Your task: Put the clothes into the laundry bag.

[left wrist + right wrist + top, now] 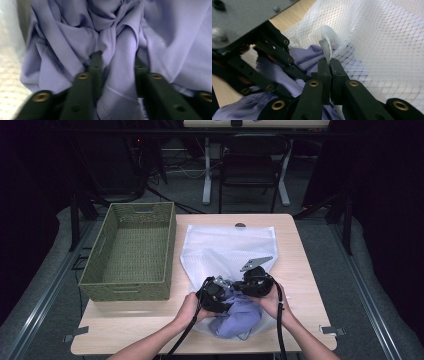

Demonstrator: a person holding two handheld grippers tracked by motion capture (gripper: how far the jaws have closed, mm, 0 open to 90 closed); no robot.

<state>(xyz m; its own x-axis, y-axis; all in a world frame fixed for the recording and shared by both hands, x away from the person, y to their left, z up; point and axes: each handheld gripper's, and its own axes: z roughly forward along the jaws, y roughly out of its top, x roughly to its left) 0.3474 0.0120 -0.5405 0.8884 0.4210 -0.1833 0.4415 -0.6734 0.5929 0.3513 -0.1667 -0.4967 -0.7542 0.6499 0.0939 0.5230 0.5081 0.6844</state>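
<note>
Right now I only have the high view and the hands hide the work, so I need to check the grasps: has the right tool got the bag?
Observer: Yes. In the right gripper view the right tool is shut on the folded edge of the white mesh laundry bag.
Operator: And the left one?
Observer: The left gripper view shows the left tool with a fold of the lavender garment between its jaws, which stand apart.
Operator: Is the cloth inside the bag?
Observer: Partly. The right gripper view shows it passing under the lifted mesh edge.
</note>
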